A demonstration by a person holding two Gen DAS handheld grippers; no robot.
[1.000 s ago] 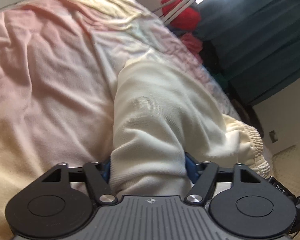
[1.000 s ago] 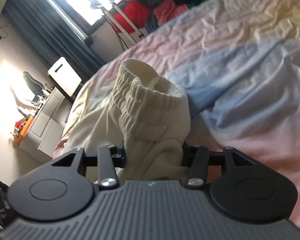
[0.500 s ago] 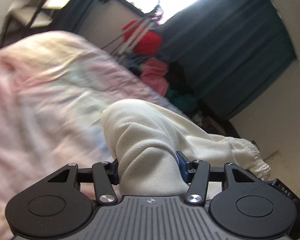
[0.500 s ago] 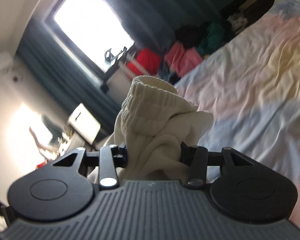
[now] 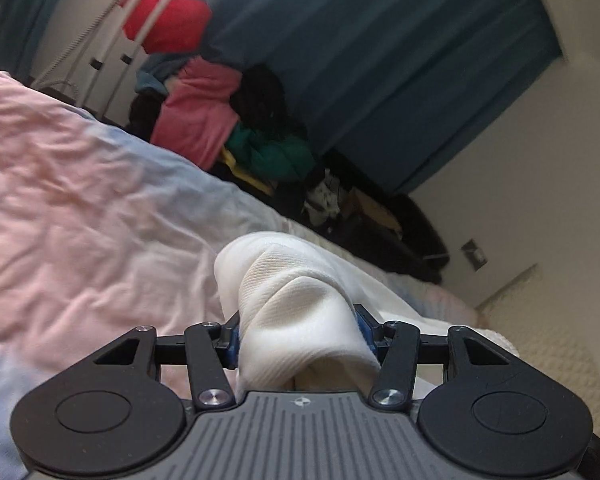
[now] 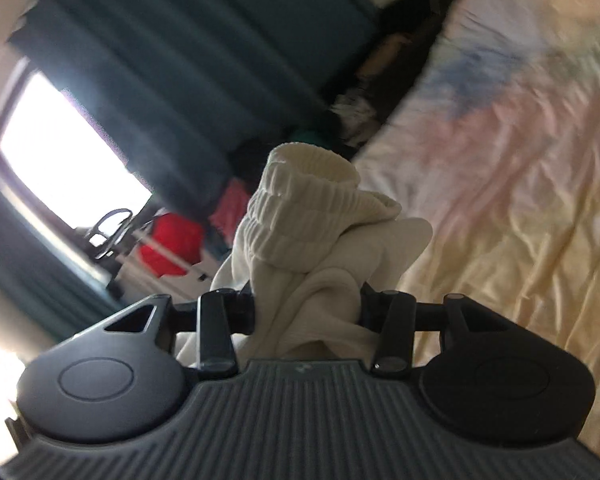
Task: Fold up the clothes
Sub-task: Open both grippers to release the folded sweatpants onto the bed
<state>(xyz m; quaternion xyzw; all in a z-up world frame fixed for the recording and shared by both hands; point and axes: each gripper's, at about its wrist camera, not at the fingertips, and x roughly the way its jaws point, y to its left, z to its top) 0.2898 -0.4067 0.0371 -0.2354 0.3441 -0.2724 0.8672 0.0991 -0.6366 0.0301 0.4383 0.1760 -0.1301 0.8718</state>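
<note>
A cream knit garment (image 5: 300,312) is bunched between the jaws of my left gripper (image 5: 300,332), which is shut on it above the bed. The rest of the garment trails off to the lower right. My right gripper (image 6: 306,312) is shut on the same cream garment (image 6: 312,240) at its ribbed elastic band (image 6: 300,188), which stands up in front of the fingers. Both grippers hold the cloth lifted off the pastel bedsheet (image 5: 80,208).
The bed's pastel sheet (image 6: 520,168) spreads to the right. A pile of coloured clothes (image 5: 204,116) lies beyond the bed's far edge by dark teal curtains (image 5: 380,52). A red item hangs on a white rack (image 6: 168,248) near the bright window (image 6: 60,152).
Both grippers have lifted and tilted upward with the garment. The views now show more of the curtains and wall and less of the bed. The grips are unchanged.
</note>
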